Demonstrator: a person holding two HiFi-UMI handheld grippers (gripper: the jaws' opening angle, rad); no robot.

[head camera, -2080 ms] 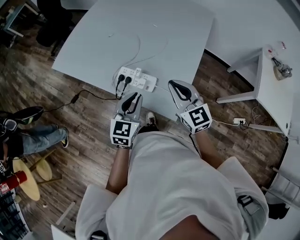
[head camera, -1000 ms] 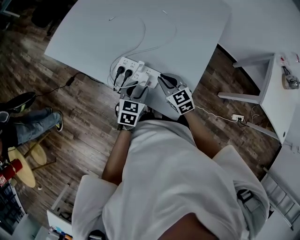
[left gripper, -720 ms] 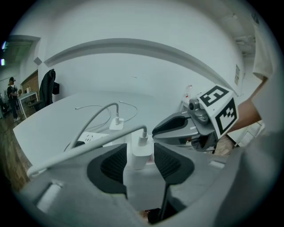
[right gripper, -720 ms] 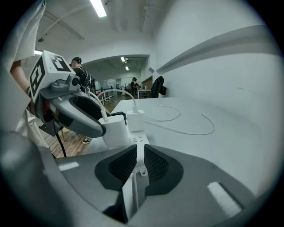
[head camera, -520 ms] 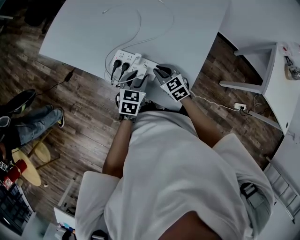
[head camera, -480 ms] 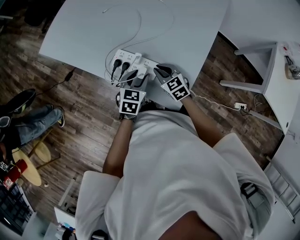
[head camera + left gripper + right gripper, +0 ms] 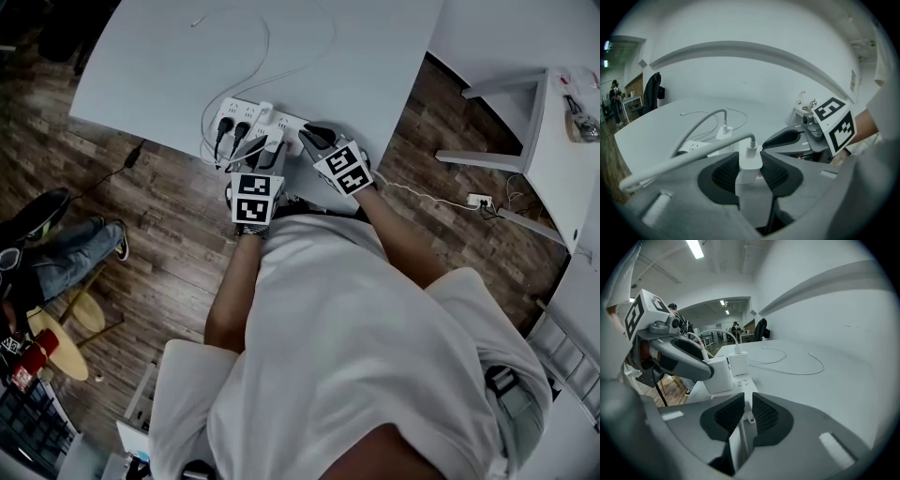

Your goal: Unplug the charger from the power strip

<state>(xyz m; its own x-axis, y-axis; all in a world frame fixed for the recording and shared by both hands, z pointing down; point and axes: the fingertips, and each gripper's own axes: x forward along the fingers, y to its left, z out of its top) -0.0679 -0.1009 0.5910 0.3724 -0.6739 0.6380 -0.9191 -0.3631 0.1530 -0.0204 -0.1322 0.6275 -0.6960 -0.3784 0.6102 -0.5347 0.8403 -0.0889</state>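
A white power strip [image 7: 246, 116] lies near the table's front edge, and two black plugs [image 7: 232, 130] sit in its left end. My left gripper [image 7: 750, 171] has its jaws closing around a white charger [image 7: 749, 164] plugged into the strip, with both pads against the charger's sides. The charger's white cable [image 7: 689, 157] arcs off to the left. A second white charger [image 7: 724, 132] stands plugged in behind it. My right gripper [image 7: 747, 412] sits low over the strip's right end [image 7: 740, 383], its jaws nearly together with nothing clearly between them. In the head view the left gripper [image 7: 266, 148] and the right gripper [image 7: 309, 136] are side by side.
Thin white cables [image 7: 797, 366] loop across the white table [image 7: 169, 56] behind the strip. The strip's cord runs to a floor socket [image 7: 478, 200] on the right. Another white table [image 7: 553, 141] stands far right. A seated person [image 7: 47, 253] and a stool [image 7: 66, 328] are on the left.
Both grippers moved forward from the table's edge onto the strip. The right gripper came down at the strip's right end, while the left stayed at the charger.
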